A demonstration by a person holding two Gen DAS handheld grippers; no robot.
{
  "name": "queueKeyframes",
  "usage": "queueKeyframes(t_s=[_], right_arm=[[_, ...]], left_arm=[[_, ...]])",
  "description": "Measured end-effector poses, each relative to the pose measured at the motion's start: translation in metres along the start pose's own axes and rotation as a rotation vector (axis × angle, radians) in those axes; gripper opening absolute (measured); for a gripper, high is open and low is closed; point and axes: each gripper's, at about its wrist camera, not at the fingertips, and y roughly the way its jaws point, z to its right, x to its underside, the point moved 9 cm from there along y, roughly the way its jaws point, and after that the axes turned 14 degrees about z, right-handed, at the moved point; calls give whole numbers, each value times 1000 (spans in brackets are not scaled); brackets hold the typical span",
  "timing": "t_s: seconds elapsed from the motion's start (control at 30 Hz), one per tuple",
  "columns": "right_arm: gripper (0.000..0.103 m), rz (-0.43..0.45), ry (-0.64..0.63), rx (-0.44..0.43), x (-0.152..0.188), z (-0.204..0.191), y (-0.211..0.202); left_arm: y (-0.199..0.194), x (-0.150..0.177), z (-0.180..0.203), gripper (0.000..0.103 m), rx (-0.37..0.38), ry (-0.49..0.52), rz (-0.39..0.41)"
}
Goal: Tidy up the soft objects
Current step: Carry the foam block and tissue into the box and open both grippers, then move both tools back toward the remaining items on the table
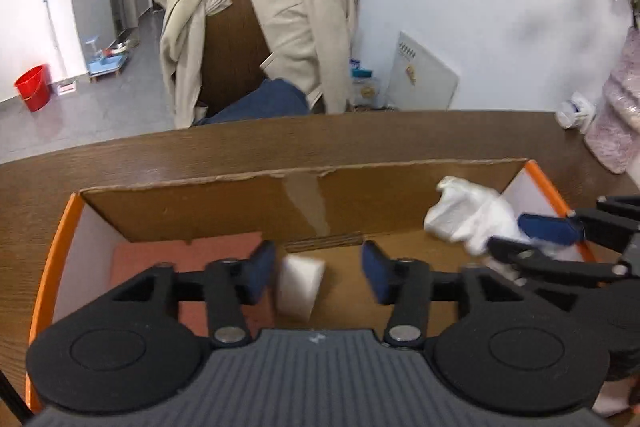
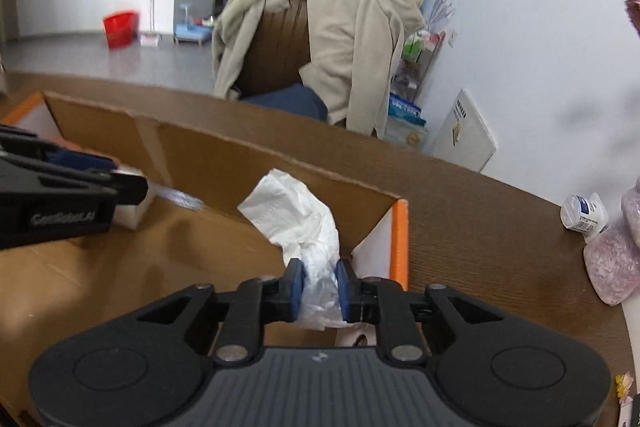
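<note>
Cardboard box (image 1: 304, 195), orange-rimmed, is sitting on the wooden worktop (image 1: 120, 163). Inside it, the right gripper (image 2: 320, 285) is pinching a crumpled white plastic bag (image 2: 296, 211), seemingly light, limp and slippery; bunched folds look best for gripping. A white foam block (image 1: 300, 287) is sitting loose between the left gripper's (image 1: 318, 269) spread jaws.

Your two wrist cameras looked forward and down, close over the open cardboard box (image 1: 304, 203) on the wooden surface (image 1: 120, 163). Both views shared the box, the draped chair (image 2: 320, 39) behind, and each other's gripper.
</note>
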Motion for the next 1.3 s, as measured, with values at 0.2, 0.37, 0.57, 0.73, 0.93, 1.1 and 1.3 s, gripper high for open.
queueKeyframes(t_s=[0.2, 0.37, 0.57, 0.73, 0.93, 1.1, 1.3], right_arm=[[49, 36, -8, -12, -16, -5, -14], [51, 90, 34, -31, -34, 10, -57], [64, 175, 85, -45, -47, 34, -133], [65, 228, 102, -50, -37, 45, -203], [76, 314, 86, -58, -15, 30, -289], [80, 411, 98, -93, 19, 7, -358], [81, 547, 97, -130, 70, -25, -426]], left_arm=[[-33, -20, 3, 70, -2, -4, 68], [-87, -47, 3, 77, -1, 18, 137], [-171, -65, -3, 83, -15, 60, 221], [-244, -60, -5, 88, -20, 92, 280], [-339, -25, -10, 98, -79, 122, 389], [-413, 26, -9, 103, -74, 109, 490], [-476, 100, -12, 103, -103, 96, 544]])
